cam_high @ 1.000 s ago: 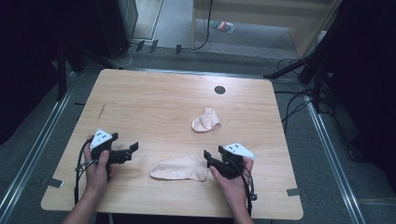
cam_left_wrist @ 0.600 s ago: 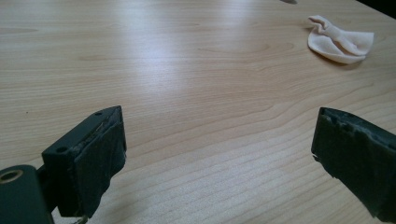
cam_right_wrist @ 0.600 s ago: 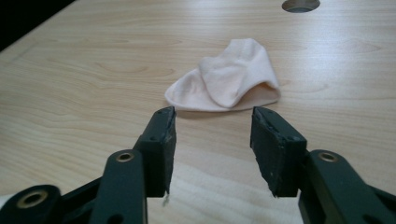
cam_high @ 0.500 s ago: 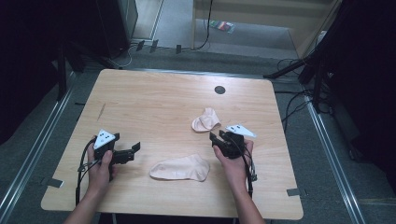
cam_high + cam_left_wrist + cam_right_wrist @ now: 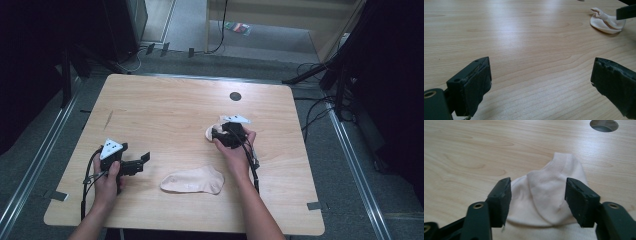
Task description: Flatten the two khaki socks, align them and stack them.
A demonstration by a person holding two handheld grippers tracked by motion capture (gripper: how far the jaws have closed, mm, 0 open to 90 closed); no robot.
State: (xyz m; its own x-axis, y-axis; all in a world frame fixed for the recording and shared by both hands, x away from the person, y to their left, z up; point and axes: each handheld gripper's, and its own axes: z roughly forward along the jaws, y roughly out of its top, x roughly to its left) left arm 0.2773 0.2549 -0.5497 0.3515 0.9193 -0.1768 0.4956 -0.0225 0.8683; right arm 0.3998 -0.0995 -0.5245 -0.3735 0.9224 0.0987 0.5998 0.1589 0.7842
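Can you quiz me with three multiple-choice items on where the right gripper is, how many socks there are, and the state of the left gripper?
1. The right gripper is:
A. over the crumpled pale peach cotton sock
B. at the round cable hole
C. off the table

2. Pale socks on the light wooden table:
A. one
B. two
C. three

3. The left gripper is:
A. shut on a sock
B. open, holding nothing
C. shut, holding nothing

Answers:
1. A: in the right gripper view, its fingers straddle the crumpled sock.
2. B: the crumpled one and a flat peach sock nearer the person.
3. B: in the left gripper view, its fingers stand wide over bare wood.
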